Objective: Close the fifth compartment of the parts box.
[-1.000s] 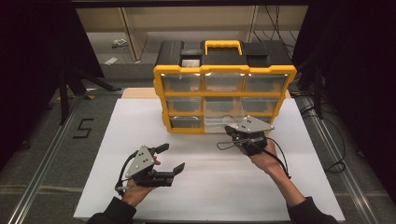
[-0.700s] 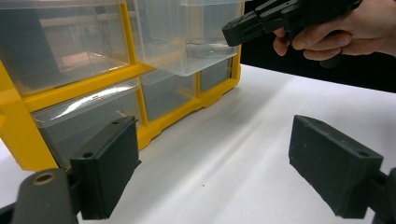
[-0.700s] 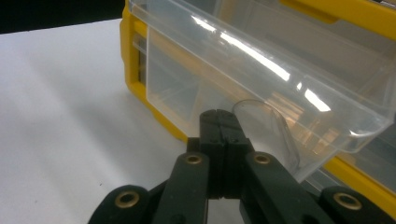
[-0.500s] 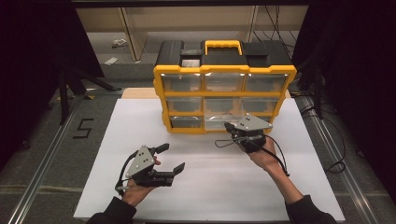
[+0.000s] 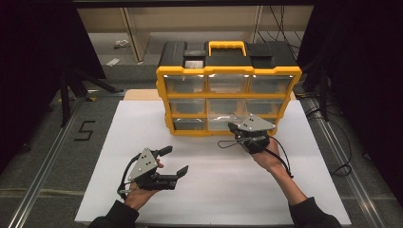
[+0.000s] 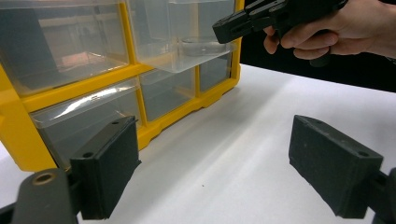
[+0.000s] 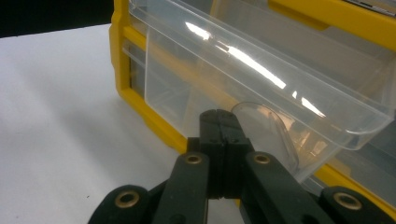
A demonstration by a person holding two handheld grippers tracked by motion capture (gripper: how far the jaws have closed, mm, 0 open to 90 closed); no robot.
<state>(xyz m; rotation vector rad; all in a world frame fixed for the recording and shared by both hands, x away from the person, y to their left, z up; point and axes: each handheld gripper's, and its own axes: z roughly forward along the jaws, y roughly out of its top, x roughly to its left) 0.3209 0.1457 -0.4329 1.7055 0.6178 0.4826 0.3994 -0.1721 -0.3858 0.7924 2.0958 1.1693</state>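
Both grippers [image 5: 173,160] [image 5: 234,128] unmoved at organizer [image 5: 228,102]

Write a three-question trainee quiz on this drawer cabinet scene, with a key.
1. True or false: the left gripper has its jaws shut.
2. Which row of the yellow drawer cabinet holds the clear drawer that stands pulled out by the right gripper: A top, B middle, C bottom?
3. Fill in: the cabinet stands on a ___ sheet.

Key: 1 false, its jaws stand wide apart over the sheet. 2 C, and the right gripper's jaws are shut at that drawer's front tab. 3 white.
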